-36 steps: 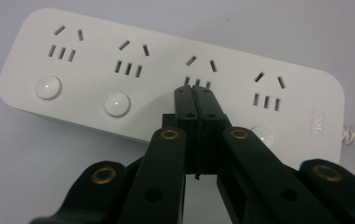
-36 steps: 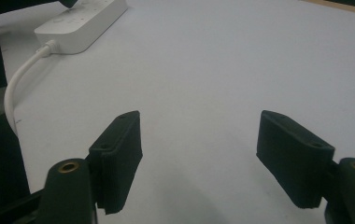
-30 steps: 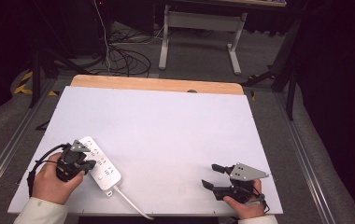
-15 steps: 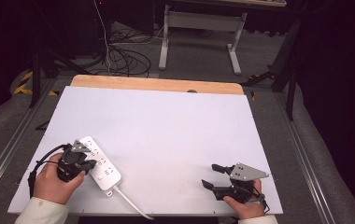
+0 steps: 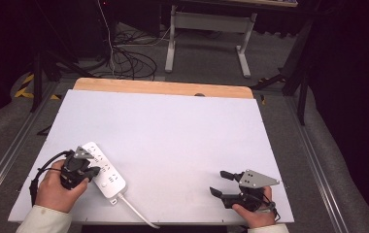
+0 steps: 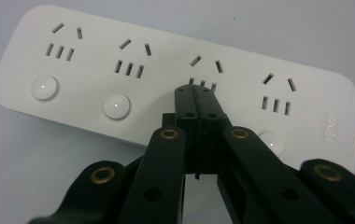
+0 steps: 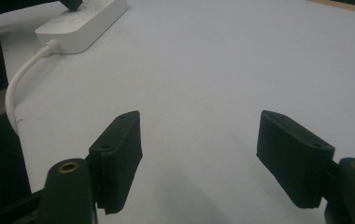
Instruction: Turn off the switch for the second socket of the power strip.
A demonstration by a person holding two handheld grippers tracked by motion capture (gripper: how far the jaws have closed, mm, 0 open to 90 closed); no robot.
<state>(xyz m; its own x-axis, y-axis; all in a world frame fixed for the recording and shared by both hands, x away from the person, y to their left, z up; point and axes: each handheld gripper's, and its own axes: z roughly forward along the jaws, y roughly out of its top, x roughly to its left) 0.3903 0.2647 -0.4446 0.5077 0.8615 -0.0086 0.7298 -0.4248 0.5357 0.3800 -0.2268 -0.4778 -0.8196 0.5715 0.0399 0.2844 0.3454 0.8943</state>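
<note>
A white power strip (image 5: 109,175) lies flat at the table's front left, with several sockets and round buttons along its face (image 6: 119,70). My left gripper (image 5: 94,170) is shut, jaws pressed together with nothing between them. Its tips (image 6: 195,93) rest at the strip's third socket, just above that socket's button. My right gripper (image 5: 216,182) stands open near the front right, low over the bare white tabletop (image 7: 201,135), well apart from the strip (image 7: 84,21).
The strip's white cable (image 5: 135,214) runs off the front edge of the table (image 5: 173,126) and curves at the left of the right gripper view (image 7: 19,86). A wooden strip (image 5: 163,88) borders the far edge. Cables and a desk frame lie on the floor beyond.
</note>
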